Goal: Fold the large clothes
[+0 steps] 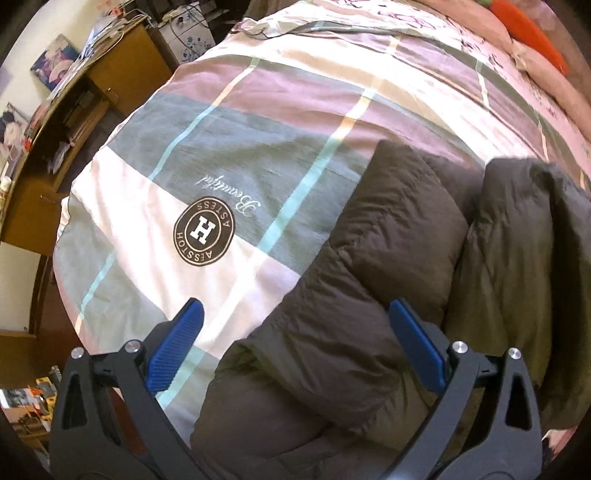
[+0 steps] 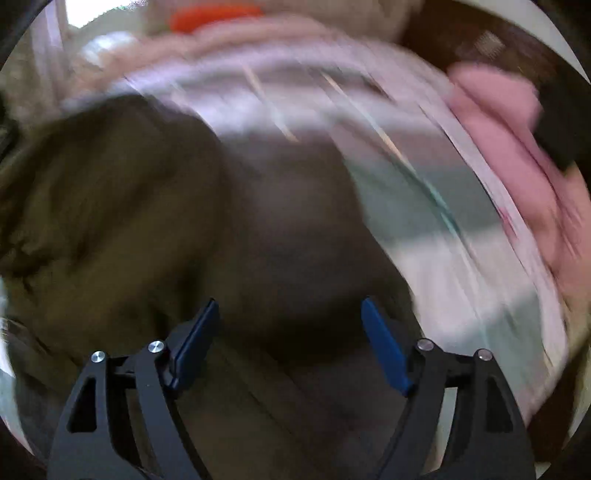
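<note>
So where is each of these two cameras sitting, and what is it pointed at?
Left wrist: on the left gripper, looking steeply down along its two open blue fingers at a dark puffy jacket lying on a plaid quilt; a desk sits beyond the bed.
Right wrist: on the right gripper, also aimed down past open blue fingers; the picture is blurred, showing the jacket, quilt and pink cloth.
Shared: jacket, quilt, and an orange thing at the far edge.

"H", "Beautiful" — duvet cover [image 1: 229, 155]
</note>
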